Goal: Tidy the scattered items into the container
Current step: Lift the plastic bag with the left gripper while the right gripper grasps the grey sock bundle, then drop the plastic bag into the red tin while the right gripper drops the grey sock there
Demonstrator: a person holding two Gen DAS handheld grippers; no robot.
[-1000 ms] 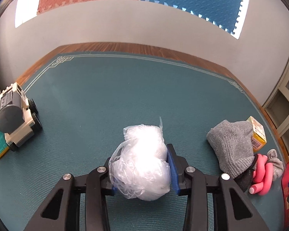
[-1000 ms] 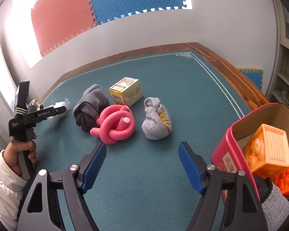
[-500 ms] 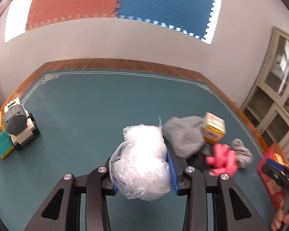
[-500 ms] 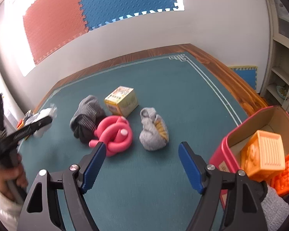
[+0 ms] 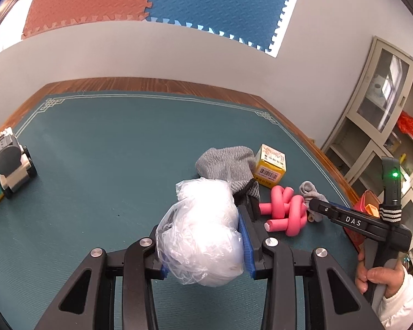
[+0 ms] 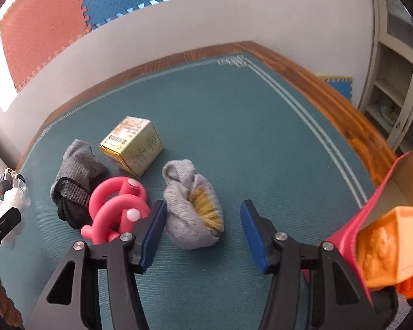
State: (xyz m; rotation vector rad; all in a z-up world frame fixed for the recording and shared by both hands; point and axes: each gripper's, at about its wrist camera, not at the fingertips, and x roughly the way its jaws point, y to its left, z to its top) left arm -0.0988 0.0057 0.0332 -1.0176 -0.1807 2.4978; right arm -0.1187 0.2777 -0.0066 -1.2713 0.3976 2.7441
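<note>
The left tool (image 5: 203, 243) is clamped on a crumpled plastic bag (image 5: 203, 231), held above the green table (image 5: 110, 151). The red container (image 6: 382, 206) lies off to its right, past the pink foam twist (image 5: 287, 211) and grey sock bundle (image 6: 192, 206), so the bag must cross over them. The right tool (image 6: 203, 233), fingers spread and empty, hangs nearer the container, with the sock bundle just ahead between its fingers. Open table lies beyond.

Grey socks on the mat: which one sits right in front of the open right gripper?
The light grey balled sock with yellow showing inside, directly ahead of the right gripper. The darker grey sock with the black cuff lies farther left, beyond the pink foam knot.
</note>
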